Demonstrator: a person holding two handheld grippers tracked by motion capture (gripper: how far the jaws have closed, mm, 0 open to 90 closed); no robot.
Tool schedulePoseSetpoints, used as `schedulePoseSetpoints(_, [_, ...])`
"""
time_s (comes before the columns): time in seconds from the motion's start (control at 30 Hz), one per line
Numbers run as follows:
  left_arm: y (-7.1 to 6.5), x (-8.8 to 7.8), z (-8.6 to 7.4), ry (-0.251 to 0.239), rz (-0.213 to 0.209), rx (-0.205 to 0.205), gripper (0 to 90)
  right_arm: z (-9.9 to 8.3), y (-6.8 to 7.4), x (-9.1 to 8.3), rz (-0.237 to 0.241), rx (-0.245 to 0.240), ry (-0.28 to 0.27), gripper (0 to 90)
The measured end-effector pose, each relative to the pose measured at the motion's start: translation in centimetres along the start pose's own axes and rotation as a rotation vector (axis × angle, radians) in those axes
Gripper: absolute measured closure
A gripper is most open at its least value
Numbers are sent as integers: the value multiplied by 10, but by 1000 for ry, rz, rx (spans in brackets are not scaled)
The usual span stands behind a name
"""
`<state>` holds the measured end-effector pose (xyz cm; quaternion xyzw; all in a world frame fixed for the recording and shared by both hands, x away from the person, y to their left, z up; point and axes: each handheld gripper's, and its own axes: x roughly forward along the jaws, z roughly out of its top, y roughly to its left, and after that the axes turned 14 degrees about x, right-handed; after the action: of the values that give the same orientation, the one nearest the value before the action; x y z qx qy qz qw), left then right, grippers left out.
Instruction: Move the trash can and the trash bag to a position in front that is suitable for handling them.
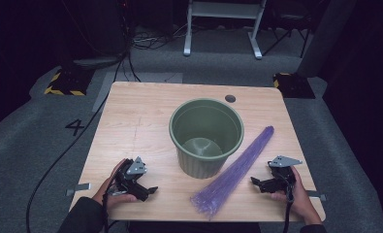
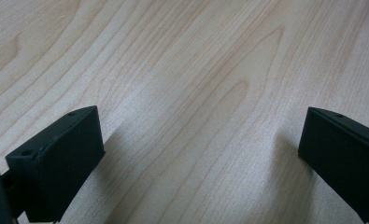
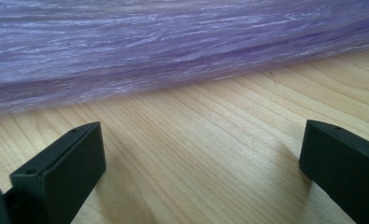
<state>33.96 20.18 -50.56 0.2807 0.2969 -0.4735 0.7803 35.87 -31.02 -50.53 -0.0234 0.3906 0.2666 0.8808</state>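
A green ribbed pot point(image 1: 206, 136) stands upright at the middle of the wooden table point(image 1: 131, 121), and I see nothing inside it. To its right a long purple bundle of thin strands point(image 1: 237, 170) lies diagonally, fanned out toward the front edge. My left gripper point(image 1: 150, 191) rests on the table at the front left, held by a hand, jaws open over bare wood point(image 2: 196, 116). My right gripper point(image 1: 255, 182) rests at the front right, open and pointing at the purple bundle point(image 3: 173, 46), a short way from it with nothing between its jaws.
The table has a round cable hole point(image 1: 230, 98) near its far edge. A black cable point(image 1: 68, 150) trails off the table's left side across the grey floor. A white metal frame point(image 1: 223, 24) and yellow-black striped blocks point(image 1: 63, 85) stand beyond the table.
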Motion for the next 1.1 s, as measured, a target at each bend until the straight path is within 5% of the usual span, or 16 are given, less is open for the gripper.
schedulePoseSetpoints(0.2, [0, 0, 0, 0, 0, 0, 0, 0, -1, 0, -2, 0, -2, 12])
schedulePoseSetpoints(0.33, [0, 0, 0, -1, 3, -2, 0, -1, -1, -2, 10, -6, -17, 87])
schedulePoseSetpoints(0.37, [0, 0, 0, -2, 2, -3, 0, -1, -1, -4, 19, -10, -33, 164])
schedulePoseSetpoints(0.8, [0, 0, 0, -2, 3, -4, 0, 0, 4, -19, 31, -12, -94, 160])
schedulePoseSetpoints(1.1, [0, 0, 0, -2, 2, -4, 0, 17, 25, -28, 16, -55, -159, 167])
